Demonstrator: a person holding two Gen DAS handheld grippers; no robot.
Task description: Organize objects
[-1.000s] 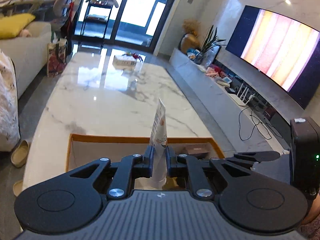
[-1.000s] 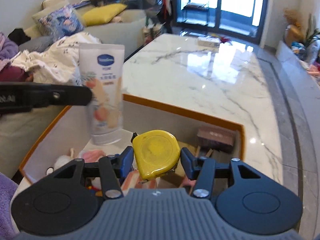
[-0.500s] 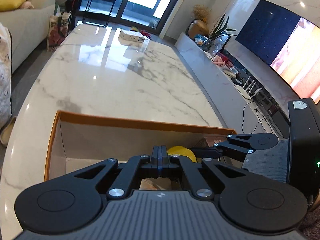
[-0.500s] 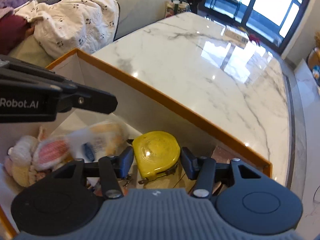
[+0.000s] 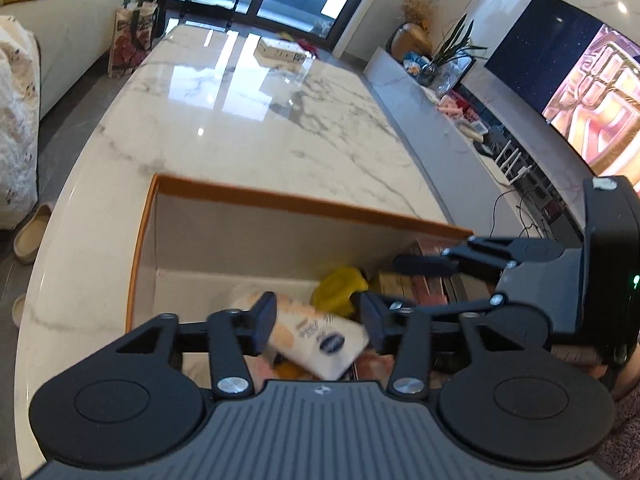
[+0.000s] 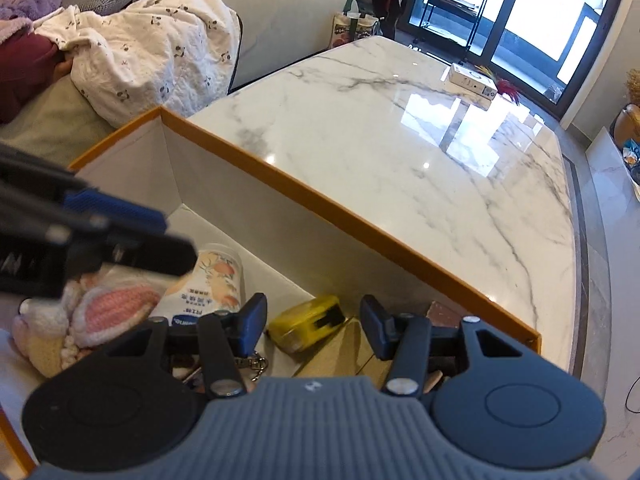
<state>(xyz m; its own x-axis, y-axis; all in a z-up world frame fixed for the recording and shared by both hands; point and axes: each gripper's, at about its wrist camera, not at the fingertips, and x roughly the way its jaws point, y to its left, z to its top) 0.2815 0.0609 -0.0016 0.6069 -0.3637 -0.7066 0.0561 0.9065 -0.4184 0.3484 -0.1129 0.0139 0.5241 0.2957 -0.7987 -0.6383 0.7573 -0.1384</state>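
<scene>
An orange-rimmed box point(image 5: 304, 202) point(image 6: 320, 208) stands on the marble table. A white lotion tube point(image 5: 316, 336) point(image 6: 212, 284) lies inside it, beside a yellow tape measure point(image 5: 340, 290) point(image 6: 308, 322). My left gripper point(image 5: 316, 320) is open and empty above the tube. My right gripper point(image 6: 312, 324) is open and empty above the tape measure. The right gripper also shows at the right of the left wrist view point(image 5: 480, 280), and the left gripper at the left of the right wrist view point(image 6: 100, 240).
A pink and cream knitted toy point(image 6: 80, 316), keys point(image 6: 258, 362) and wooden pieces point(image 5: 420, 284) lie in the box. A small white carton point(image 5: 280, 50) point(image 6: 472, 80) sits at the table's far end. A sofa with a blanket point(image 6: 152, 52) stands left.
Both grippers have opened. The lotion tube and the yellow tape measure have dropped and now lie in the box. Both grippers have tilted down toward the box.
</scene>
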